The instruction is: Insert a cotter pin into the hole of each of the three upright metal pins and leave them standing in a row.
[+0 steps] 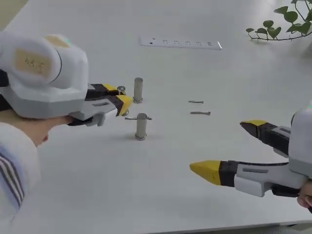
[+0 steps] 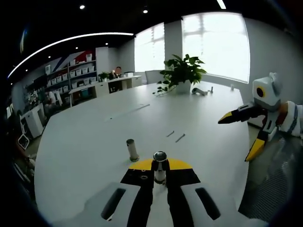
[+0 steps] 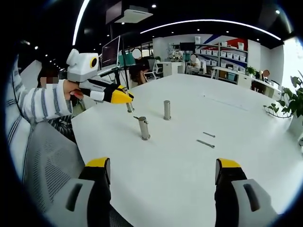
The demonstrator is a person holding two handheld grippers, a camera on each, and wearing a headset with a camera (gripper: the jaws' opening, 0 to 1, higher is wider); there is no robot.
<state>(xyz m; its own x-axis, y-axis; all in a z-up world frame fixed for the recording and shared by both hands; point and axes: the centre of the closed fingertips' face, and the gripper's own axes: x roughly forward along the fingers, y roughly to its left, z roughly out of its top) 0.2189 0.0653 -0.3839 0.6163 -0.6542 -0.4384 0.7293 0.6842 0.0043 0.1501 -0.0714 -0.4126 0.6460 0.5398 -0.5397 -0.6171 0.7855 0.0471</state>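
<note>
The left gripper (image 2: 160,172) is clamped on an upright metal pin (image 2: 160,158), probably to steady it. The right gripper (image 1: 224,145) hangs wide open and empty near two loose cotter pins (image 1: 200,113). A pinned metal pin (image 1: 141,127) stands beside the held one.

L tongs (image 1: 124,103), R tongs (image 1: 217,146): white/grey moulded housings, black jaws w/ yellow tips, slot-shaped recesses in grey shells. L housing: tan patch w/ faint marks. L-arm sleeve (image 1: 10,165): white w/ dark stripes.
</note>
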